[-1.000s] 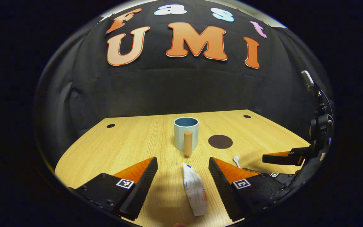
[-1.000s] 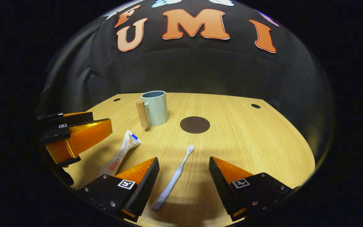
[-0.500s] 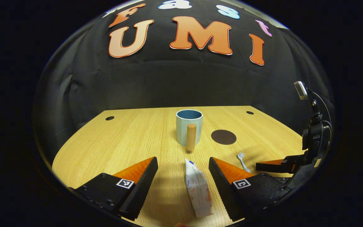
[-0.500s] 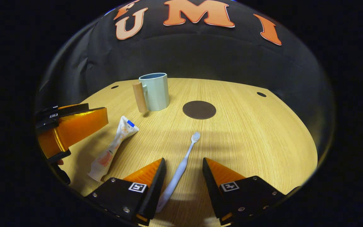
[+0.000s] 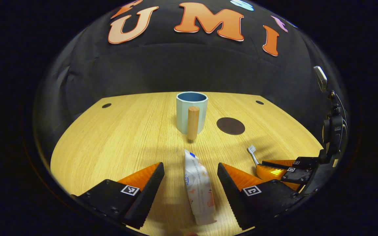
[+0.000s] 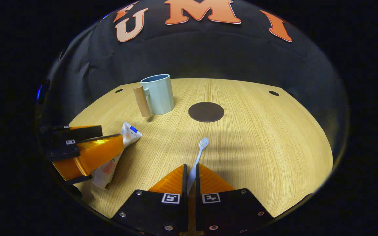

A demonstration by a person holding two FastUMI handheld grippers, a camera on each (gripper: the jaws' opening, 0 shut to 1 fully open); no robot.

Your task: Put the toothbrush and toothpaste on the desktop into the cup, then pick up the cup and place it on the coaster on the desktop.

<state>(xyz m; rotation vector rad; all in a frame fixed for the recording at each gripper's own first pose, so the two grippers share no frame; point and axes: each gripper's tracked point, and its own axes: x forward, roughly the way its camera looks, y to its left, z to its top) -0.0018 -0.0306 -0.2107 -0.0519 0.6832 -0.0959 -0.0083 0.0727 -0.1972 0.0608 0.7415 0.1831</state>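
Wooden desktop (image 6: pixel 258 137) carried everything. Right gripper (image 6: pixel 191 173) clenched the toothbrush (image 6: pixel 199 151) handle — lift it level. Left gripper (image 5: pixel 190 175) gaped astride the toothpaste (image 5: pixel 198 188); cup (image 5: pixel 191 111) stood ahead, coaster (image 5: pixel 230 126) beside it.

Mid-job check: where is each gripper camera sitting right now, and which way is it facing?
Left gripper view: rides low over the desk's near edge, facing the cup; the left gripper straddles the toothpaste, open.
Right gripper view: rides to the left gripper's right, facing the coaster; the right gripper is shut on the toothbrush.
Shared: cup, coaster, toothpaste, toothbrush, and each other's gripper.
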